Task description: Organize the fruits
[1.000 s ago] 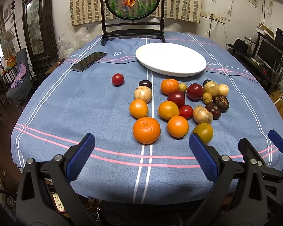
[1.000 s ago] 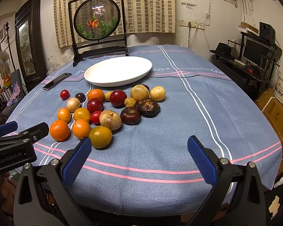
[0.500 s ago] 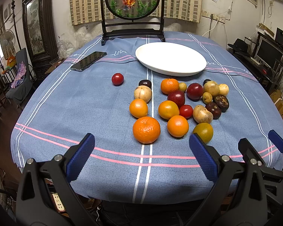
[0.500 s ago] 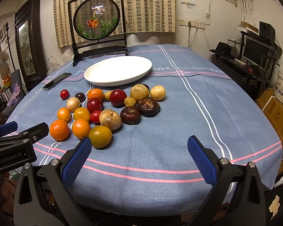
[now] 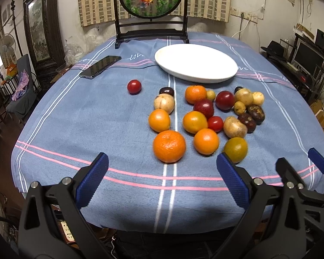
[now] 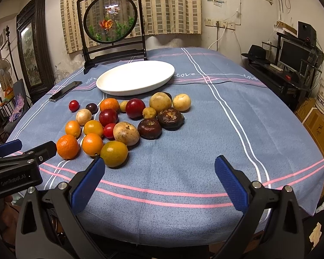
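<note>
Both grippers, left gripper [image 5: 162,181] and right gripper [image 6: 159,180], are hovering spread wide, holding nothing. Fruits [image 5: 205,116] are sitting loose on the blue tablecloth [image 5: 86,125], white plate [image 5: 196,63] at their 12 o'clock, lone tomato [image 5: 134,86] at 10 o'clock.

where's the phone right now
The phone lies flat on the tablecloth at far left in both views, left of the white plate, beyond the lone red tomato.

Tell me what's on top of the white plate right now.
Nothing shows on the white plate; its visible surface is bare. All the fruits lie on the tablecloth in front of it. Its near rim hides a sliver of the inside.
</note>
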### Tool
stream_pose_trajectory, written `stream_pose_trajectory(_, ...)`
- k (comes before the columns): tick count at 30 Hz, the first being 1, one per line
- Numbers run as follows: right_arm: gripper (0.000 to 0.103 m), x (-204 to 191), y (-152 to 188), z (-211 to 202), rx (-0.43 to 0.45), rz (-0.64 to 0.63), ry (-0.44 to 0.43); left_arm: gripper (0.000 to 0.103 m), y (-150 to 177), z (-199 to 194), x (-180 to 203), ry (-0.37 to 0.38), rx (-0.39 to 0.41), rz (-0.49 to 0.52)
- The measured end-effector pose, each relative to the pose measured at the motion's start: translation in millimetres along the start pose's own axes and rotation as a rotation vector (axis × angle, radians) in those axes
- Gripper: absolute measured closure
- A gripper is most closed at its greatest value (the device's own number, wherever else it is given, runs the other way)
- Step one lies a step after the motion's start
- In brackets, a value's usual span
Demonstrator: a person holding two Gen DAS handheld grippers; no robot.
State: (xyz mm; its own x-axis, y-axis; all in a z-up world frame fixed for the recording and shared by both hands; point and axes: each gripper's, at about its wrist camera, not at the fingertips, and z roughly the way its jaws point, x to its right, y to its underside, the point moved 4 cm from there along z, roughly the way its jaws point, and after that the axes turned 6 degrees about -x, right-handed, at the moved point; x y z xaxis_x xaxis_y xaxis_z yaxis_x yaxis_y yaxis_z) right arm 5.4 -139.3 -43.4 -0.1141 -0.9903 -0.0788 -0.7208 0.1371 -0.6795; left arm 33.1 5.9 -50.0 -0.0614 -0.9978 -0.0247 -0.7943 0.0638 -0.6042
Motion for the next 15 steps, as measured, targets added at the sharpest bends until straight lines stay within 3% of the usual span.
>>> stream_pose_trajectory(7,0.001,-6.2,3.6,11.7,-0.025,-0.058,-0.027,0.002,-1.6,21.7,-27.7,0.009,-0.06,-0.032)
stream_pose_trajectory(15,0.001,-29.0,3.8,41.4,-0.102,-0.166,-0.089,0.002,-3.3,45.1,-22.6,0.079,-0.1,0.039)
